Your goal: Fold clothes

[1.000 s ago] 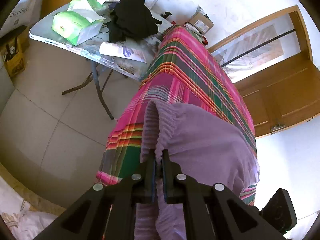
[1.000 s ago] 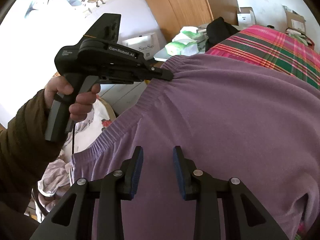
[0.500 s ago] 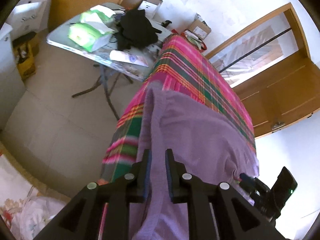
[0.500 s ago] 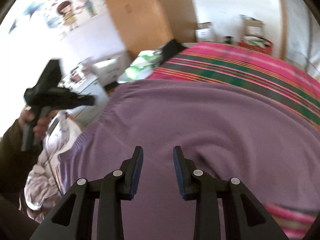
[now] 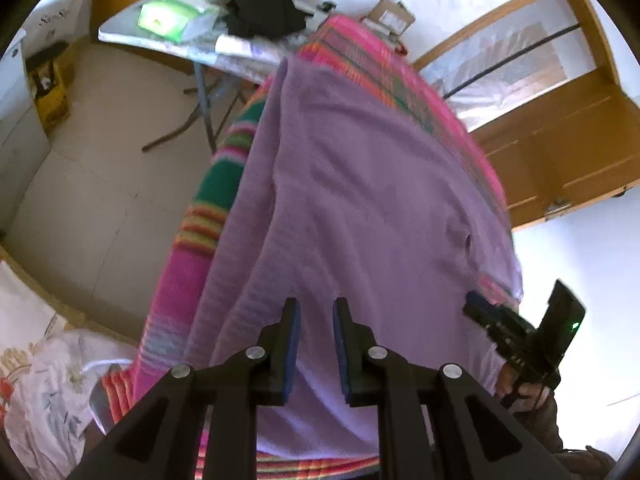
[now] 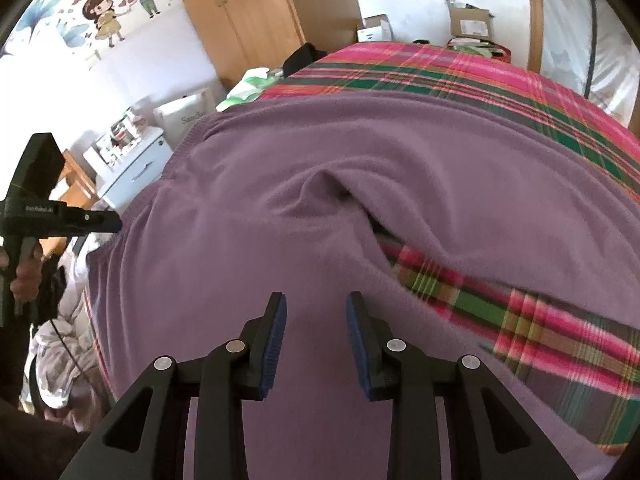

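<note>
A purple knit sweater (image 5: pixel 360 184) lies spread over a table covered with a pink and green plaid cloth (image 5: pixel 208 184). My left gripper (image 5: pixel 314 312) is open and empty just above the sweater's near part. My right gripper (image 6: pixel 316 308) is open and empty above the sweater (image 6: pixel 320 184), which has a raised fold near its middle. The right gripper also shows at the sweater's right edge in the left wrist view (image 5: pixel 520 340). The left gripper shows at the left in the right wrist view (image 6: pixel 44 216), clear of the sweater's ribbed hem.
A folding table (image 5: pixel 132 34) with green tissue packs (image 5: pixel 164 20) and a black garment (image 5: pixel 264 8) stands beyond the far end. A heap of pale clothes (image 5: pixel 40 380) lies on the floor at left. Wooden wardrobe (image 6: pixel 256 12) and cardboard boxes (image 6: pixel 468 24) stand behind.
My left gripper let go of the sweater's ribbed hem, opened and pulled back. The sweater dropped flat onto the plaid cloth. My right gripper stayed open and drew back a little.
</note>
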A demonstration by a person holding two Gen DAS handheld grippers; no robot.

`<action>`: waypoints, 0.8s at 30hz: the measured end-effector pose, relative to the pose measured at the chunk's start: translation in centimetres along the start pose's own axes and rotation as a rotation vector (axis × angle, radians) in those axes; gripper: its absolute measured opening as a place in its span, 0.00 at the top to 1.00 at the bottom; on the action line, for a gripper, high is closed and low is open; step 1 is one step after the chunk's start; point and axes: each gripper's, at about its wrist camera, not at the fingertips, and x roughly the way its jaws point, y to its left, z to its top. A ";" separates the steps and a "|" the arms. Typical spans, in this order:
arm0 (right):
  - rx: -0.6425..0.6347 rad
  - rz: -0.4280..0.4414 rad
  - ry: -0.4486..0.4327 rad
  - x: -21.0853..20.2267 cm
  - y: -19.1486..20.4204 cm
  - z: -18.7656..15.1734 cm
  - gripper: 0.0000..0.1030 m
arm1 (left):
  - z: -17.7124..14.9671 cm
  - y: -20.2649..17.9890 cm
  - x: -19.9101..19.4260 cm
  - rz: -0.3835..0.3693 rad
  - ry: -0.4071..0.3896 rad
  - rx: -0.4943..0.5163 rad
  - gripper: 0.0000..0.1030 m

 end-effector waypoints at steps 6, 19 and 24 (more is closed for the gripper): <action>0.029 0.009 -0.014 -1.0 -0.5 -1.3 0.69 | -0.9 0.4 0.1 0.010 0.003 -0.028 0.83; 0.157 -0.040 -0.107 -4.1 -4.6 -2.2 0.69 | -1.3 -0.6 0.7 0.036 -0.009 -0.030 0.83; 0.138 -0.071 -0.089 -3.3 -4.6 -2.8 0.69 | -1.4 0.1 0.2 0.045 -0.010 -0.041 0.83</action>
